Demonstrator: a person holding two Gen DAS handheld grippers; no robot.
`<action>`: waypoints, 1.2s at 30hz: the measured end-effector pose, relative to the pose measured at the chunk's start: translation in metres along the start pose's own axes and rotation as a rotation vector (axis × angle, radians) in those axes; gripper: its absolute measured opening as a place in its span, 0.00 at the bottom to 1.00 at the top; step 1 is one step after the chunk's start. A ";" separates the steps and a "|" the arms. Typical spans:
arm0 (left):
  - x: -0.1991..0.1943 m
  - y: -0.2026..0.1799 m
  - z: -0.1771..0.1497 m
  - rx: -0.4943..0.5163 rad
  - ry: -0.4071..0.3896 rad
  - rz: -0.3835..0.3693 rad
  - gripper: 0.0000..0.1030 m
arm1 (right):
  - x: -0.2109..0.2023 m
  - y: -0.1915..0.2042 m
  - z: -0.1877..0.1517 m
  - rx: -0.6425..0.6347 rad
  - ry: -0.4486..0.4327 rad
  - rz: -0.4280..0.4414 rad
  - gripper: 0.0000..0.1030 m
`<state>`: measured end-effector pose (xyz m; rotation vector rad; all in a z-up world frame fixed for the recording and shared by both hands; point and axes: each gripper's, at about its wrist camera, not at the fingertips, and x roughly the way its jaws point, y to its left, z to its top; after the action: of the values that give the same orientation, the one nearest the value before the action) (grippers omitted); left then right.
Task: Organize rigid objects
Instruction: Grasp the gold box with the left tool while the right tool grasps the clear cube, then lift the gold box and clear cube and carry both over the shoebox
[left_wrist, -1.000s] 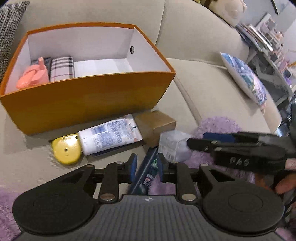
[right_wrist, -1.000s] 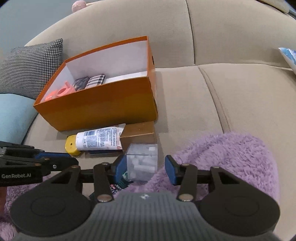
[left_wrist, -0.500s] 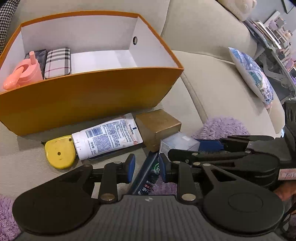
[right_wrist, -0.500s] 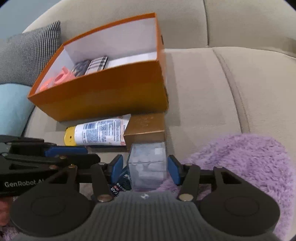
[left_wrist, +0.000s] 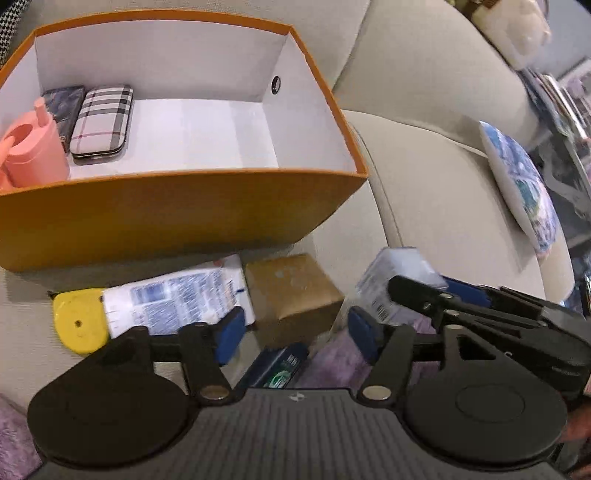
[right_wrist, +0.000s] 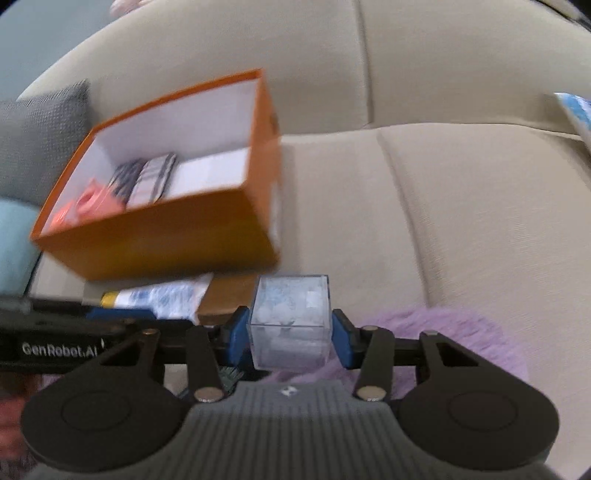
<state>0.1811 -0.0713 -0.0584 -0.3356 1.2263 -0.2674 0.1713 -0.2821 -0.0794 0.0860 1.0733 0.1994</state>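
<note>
Left wrist view: left gripper (left_wrist: 293, 328) has its jaws spread, nothing between them, hovering over the loose pile on the sofa (left_wrist: 424, 155). Orange box (left_wrist: 177, 218) sits just behind the pile and holds three things at its left end: a pink bottle (left_wrist: 31, 155), a plaid case (left_wrist: 101, 123) and a dark case (left_wrist: 62, 99); the rest of the box floor is bare. Outside the box: a white tube (left_wrist: 173, 299) with a yellow cap (left_wrist: 77, 321), a brown carton (left_wrist: 291, 291) beside it, and a dark flat pack (left_wrist: 280, 369) under the left gripper. The clear plastic box (left_wrist: 391, 280) is off to the right, held in the other tool. Right wrist view: right gripper (right_wrist: 290, 334) is pinching the clear plastic box (right_wrist: 290, 321) between both blue pads (right_wrist: 236, 339), apparently lifted off the purple rug (right_wrist: 443, 339), though motion blur makes that hard to confirm. It's a see-through cube with white pieces inside, upright. Orange box (right_wrist: 159, 243) is ahead and to the left. Progress estimate: roughly three items stowed, one in hand, at least three left on the sofa.
</note>
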 end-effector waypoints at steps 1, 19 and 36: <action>0.004 -0.005 0.003 -0.008 -0.001 0.015 0.81 | 0.000 -0.003 0.002 -0.001 -0.014 -0.017 0.47; 0.065 -0.022 0.027 -0.075 0.131 0.211 0.78 | 0.026 -0.047 0.010 0.102 -0.009 -0.001 0.47; 0.004 -0.017 0.005 -0.035 0.027 0.090 0.71 | 0.001 -0.031 0.009 0.062 -0.039 0.005 0.47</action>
<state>0.1872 -0.0877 -0.0535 -0.3067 1.2700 -0.1736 0.1834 -0.3115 -0.0815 0.1476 1.0409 0.1680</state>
